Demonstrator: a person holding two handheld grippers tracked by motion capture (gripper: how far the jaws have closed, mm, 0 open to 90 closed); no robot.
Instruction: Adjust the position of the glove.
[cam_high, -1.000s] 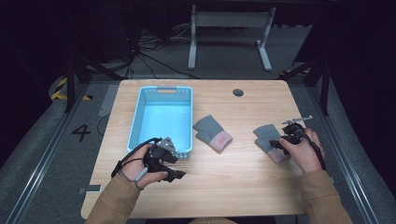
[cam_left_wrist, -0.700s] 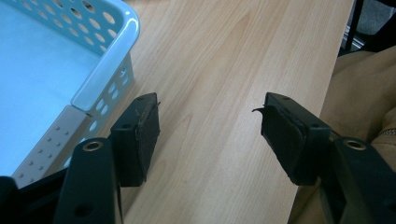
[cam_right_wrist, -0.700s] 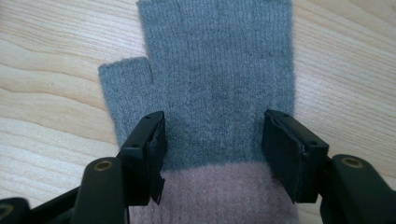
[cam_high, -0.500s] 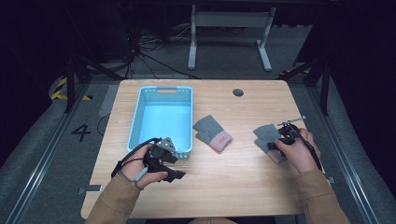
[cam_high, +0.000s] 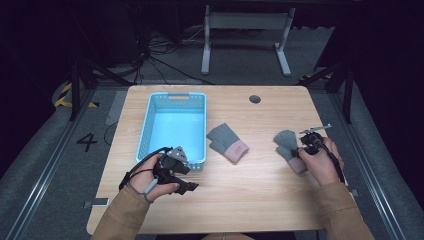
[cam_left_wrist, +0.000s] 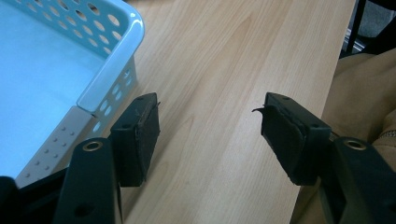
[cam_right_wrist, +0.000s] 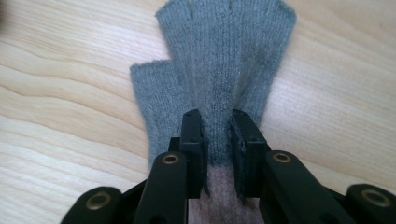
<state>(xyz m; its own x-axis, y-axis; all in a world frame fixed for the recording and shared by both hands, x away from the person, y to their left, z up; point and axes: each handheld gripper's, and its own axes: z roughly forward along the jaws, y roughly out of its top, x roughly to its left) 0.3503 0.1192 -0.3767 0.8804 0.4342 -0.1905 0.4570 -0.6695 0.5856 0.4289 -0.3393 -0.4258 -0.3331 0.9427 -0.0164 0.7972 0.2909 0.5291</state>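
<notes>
Risk, grip: the right gripper (cam_right_wrist: 217, 140) has its jaws pinched on a ridge of the right glove (cam_right_wrist: 219, 70) near the pink cuff; judged shallow, the knit could slip out on lifting.
Risk, drag: glove lies flat on the table (cam_high: 260, 200); a sideways pull would likely smear it along the wood instead of raising it.
Risk, basket: the left gripper (cam_left_wrist: 210, 135) sits just beside the basket (cam_left_wrist: 116, 70) corner; a careless swing could knock it.
Left hand pose: the left hand (cam_high: 150, 177) rests at lower left of the high view, jaws wide apart and empty, aimed along bare wood.
Right hand pose: the right hand (cam_high: 322, 160) sits at right centre of the high view, wrapped round the gripper, low over the glove.
Gloves: right glove under the right gripper; the second glove (cam_high: 227, 142) lies mid-frame, between basket and right glove, untouched.
Basket: upper left of centre; nothing visible inside.
</notes>
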